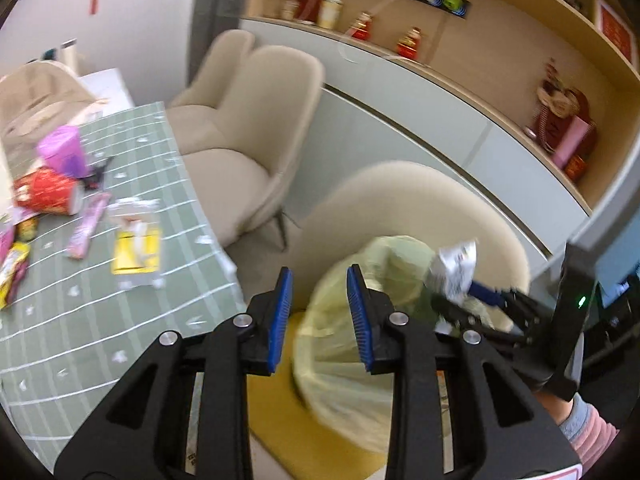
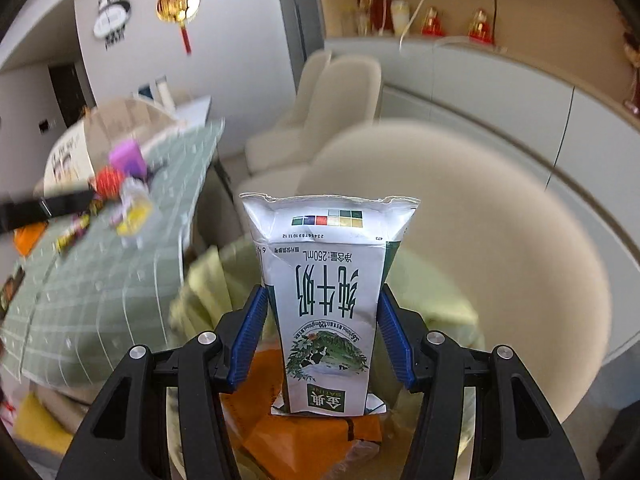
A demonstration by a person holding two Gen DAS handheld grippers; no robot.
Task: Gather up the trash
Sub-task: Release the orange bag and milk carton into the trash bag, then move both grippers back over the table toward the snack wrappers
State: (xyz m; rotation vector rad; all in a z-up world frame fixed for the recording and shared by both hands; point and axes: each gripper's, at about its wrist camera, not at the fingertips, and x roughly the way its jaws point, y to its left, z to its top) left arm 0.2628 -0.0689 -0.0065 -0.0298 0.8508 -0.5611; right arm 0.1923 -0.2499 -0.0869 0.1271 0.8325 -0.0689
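My right gripper (image 2: 322,332) is shut on a white and green milk carton (image 2: 328,300), held upside down over the yellow-green trash bag (image 2: 208,280), where orange wrappers (image 2: 304,440) lie. In the left wrist view the carton (image 1: 456,272) and right gripper (image 1: 480,304) hang over the bag (image 1: 340,320). My left gripper (image 1: 320,320) is open and empty, beside the bag's near rim. Trash lies on the green checked table (image 1: 80,320): a red cup (image 1: 48,192), a purple cup (image 1: 64,152), a pink wrapper (image 1: 88,224), a yellow packet (image 1: 136,248).
Beige chairs (image 1: 248,128) stand along the table's far side, one (image 1: 420,208) right behind the bag. A grey cabinet (image 1: 440,120) with shelf ornaments runs along the wall. A yellow cushion (image 1: 288,432) lies under the bag.
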